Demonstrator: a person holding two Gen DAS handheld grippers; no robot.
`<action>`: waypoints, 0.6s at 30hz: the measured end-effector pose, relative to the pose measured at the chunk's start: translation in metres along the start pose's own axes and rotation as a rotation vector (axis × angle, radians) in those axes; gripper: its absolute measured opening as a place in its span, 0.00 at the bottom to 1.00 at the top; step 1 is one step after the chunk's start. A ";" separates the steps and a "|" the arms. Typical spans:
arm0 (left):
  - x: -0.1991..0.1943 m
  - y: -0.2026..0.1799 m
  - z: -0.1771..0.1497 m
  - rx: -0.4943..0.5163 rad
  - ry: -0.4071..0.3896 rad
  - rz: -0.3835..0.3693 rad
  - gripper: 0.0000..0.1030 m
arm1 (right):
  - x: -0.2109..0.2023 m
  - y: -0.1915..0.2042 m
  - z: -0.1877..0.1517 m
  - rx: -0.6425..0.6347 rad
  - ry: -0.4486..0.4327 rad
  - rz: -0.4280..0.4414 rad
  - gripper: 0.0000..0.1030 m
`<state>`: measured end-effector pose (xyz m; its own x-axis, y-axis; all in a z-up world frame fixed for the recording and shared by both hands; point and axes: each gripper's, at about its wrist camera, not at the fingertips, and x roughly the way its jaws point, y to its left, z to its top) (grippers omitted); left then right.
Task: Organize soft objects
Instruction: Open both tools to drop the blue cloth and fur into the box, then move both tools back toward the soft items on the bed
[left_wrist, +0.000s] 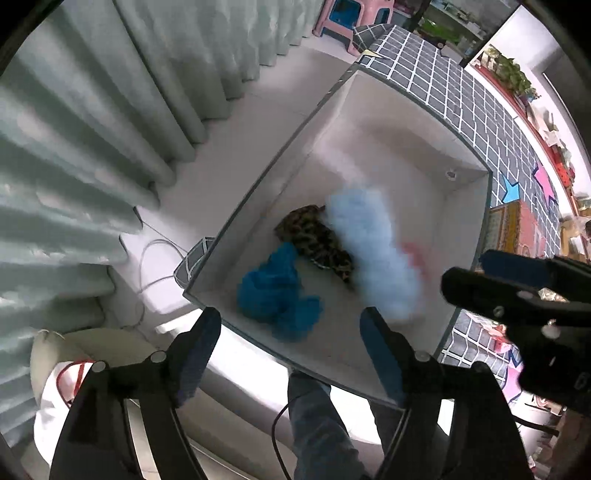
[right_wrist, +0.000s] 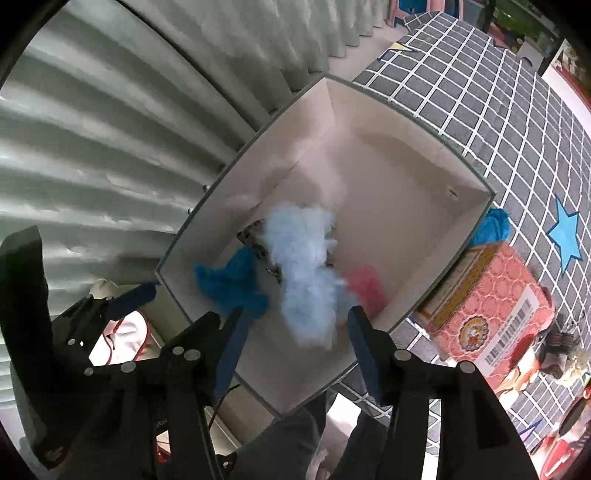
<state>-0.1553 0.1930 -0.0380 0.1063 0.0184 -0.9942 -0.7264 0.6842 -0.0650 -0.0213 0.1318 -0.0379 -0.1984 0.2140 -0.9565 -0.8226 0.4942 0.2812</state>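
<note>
Both tongs point down over the white box (left_wrist: 373, 122), jaws spread, nothing pinched. The pale blue fluffy cloth (right_wrist: 303, 273) is blurred just beyond the right tongs (right_wrist: 295, 325), likely dropping in. Below the left tongs (left_wrist: 291, 328), the blue cloth (left_wrist: 277, 284) and spotted cloth (left_wrist: 314, 240) lie in the box.

Grey grid-patterned surface (right_wrist: 517, 122), open white box (right_wrist: 413, 110) on it, red patterned carton (right_wrist: 491, 302) just beside
</note>
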 end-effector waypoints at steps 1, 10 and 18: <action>0.000 0.000 0.000 0.000 0.002 0.004 0.80 | -0.002 -0.001 0.001 0.001 -0.003 -0.003 0.74; -0.003 0.005 0.002 -0.065 0.014 0.015 1.00 | -0.047 -0.011 -0.008 -0.003 -0.130 -0.010 1.00; -0.021 -0.017 0.013 -0.027 -0.014 -0.043 1.00 | -0.093 -0.066 -0.020 0.136 -0.224 -0.032 1.00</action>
<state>-0.1361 0.1905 -0.0152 0.1467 -0.0002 -0.9892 -0.7391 0.6646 -0.1097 0.0408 0.0619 0.0311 -0.0382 0.3701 -0.9282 -0.7443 0.6092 0.2735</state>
